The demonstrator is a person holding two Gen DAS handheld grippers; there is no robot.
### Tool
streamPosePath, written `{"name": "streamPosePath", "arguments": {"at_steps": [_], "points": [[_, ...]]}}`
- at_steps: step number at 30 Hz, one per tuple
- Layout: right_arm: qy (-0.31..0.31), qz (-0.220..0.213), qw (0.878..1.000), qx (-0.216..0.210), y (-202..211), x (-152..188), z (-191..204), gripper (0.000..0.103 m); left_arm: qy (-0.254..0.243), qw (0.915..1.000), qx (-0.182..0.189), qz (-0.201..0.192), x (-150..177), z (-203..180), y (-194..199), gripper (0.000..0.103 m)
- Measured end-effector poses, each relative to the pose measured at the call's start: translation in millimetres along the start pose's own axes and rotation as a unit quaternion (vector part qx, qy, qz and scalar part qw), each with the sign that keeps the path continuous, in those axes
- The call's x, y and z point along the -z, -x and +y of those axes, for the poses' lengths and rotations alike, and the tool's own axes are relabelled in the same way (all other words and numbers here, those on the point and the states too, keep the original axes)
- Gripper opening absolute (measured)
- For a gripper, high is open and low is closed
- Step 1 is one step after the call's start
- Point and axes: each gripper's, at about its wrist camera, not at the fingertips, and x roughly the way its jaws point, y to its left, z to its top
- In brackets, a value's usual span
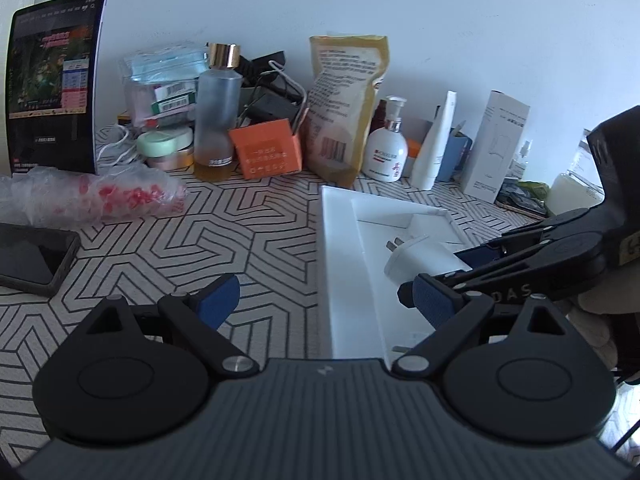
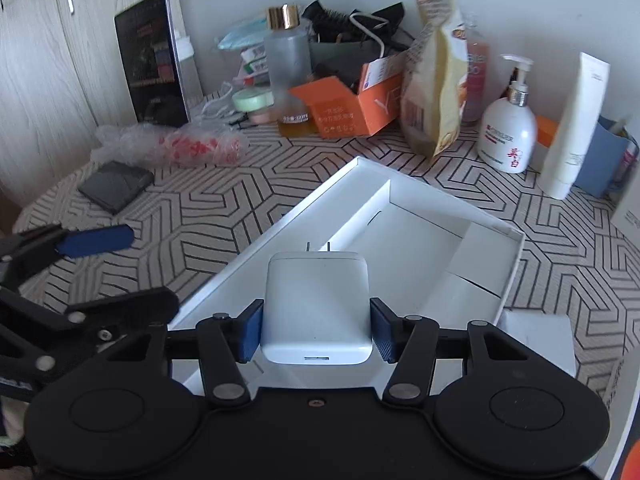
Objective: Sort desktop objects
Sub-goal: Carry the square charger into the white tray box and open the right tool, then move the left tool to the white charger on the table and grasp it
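The left gripper [image 1: 320, 300] hung spread and empty beside the white box [image 2: 256, 240]. The right gripper [image 2: 316, 330] clamped a white wall charger [image 2: 316, 304] over the box's recess, prongs forward. Its smooth sides could have slipped from the pads [image 2: 251, 332], missing the compartment.

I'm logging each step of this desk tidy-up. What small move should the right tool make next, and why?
Probably lower a little and open. The right tool grips the white charger by its sides, prongs forward, right over the open white box, whose compartment under it looks free. The left tool is open, holding nothing.
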Motion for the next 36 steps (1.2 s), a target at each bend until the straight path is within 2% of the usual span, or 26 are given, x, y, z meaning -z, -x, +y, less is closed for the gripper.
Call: {"name": "streamPosePath", "arguments": {"at_steps": [3, 8, 9, 14, 21, 29, 33, 36], "points": [[-0.004, 0.016, 1.0, -0.005, -13, 1, -2, 0.06, 0.01, 0.9999, -0.004, 0.003, 0, 10, -1, 0.094], [-0.028, 0.023, 0.999, 0.013, -21, 5, -5, 0.062, 0.019, 0.9998, -0.003, 0.007, 1, 17, -5, 0.094], [-0.033, 0.019, 0.999, 0.011, -19, 5, -5, 0.065, 0.019, 0.9998, -0.003, 0.008, 1, 17, -5, 0.094], [-0.046, -0.02, 0.999, 0.018, 7, 9, -8, 0.066, 0.007, 0.9999, 0.0, 0.012, 1, 10, -5, 0.094], [-0.088, -0.057, 0.994, 0.008, 65, 42, -28, 0.069, -0.029, 0.9994, 0.009, 0.013, -3, -31, -3, 0.095], [-0.118, -0.103, 0.987, 0.04, 118, 101, -55, 0.071, -0.071, 0.9971, 0.021, 0.015, -7, -80, -2, 0.095], [-0.116, -0.131, 0.985, 0.014, 142, 128, -59, 0.071, -0.092, 0.9947, 0.043, 0.014, -11, -115, -3, 0.095], [-0.112, -0.136, 0.984, 0.01, 152, 142, -67, 0.071, -0.107, 0.9936, 0.034, 0.015, -14, -139, -10, 0.095]]}}
